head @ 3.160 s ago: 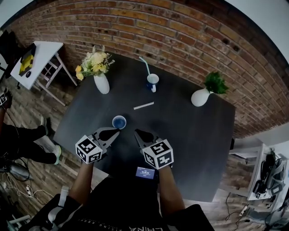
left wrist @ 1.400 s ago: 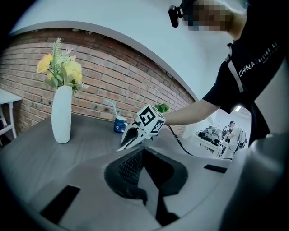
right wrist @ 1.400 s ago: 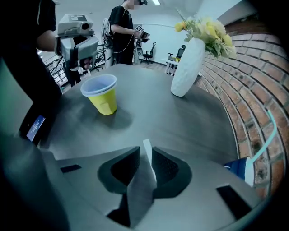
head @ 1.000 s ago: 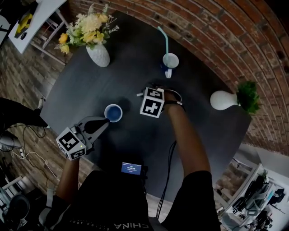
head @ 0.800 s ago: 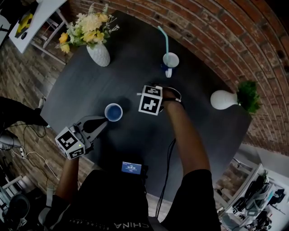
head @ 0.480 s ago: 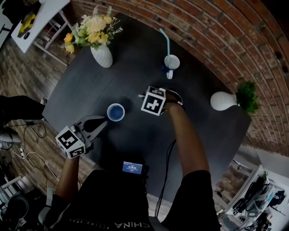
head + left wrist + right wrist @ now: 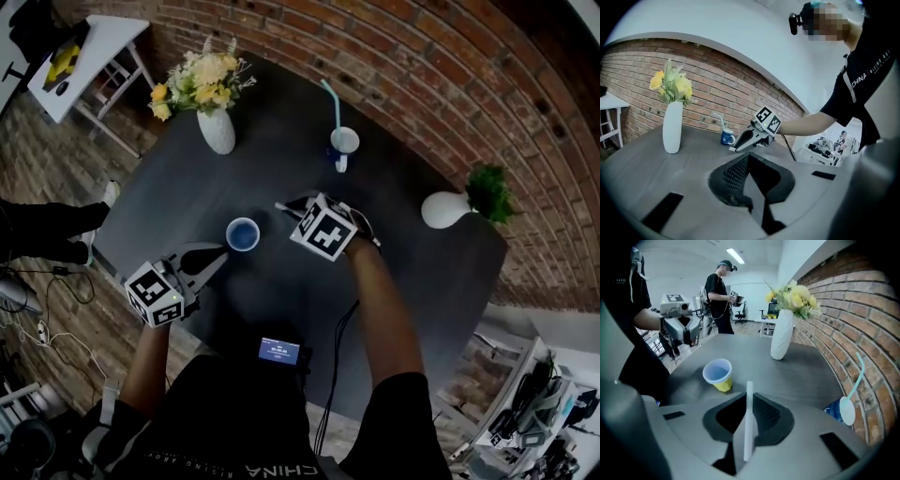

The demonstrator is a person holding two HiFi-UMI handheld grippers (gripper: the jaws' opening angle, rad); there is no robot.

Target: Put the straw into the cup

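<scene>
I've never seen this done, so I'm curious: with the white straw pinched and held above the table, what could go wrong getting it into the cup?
1. The right gripper has only a thin pinch on the straw, and a long end sticks out. It might swivel or slip.
2. The cup looks light and nothing holds it. The left gripper is apart from it, so a nudge from the straw might tip it.

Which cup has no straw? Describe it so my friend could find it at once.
On the dark table by the brick wall, look near the person's edge. The small yellow cup there, pale blue inside, has no handle and no straw, unlike the blue mug.
</scene>
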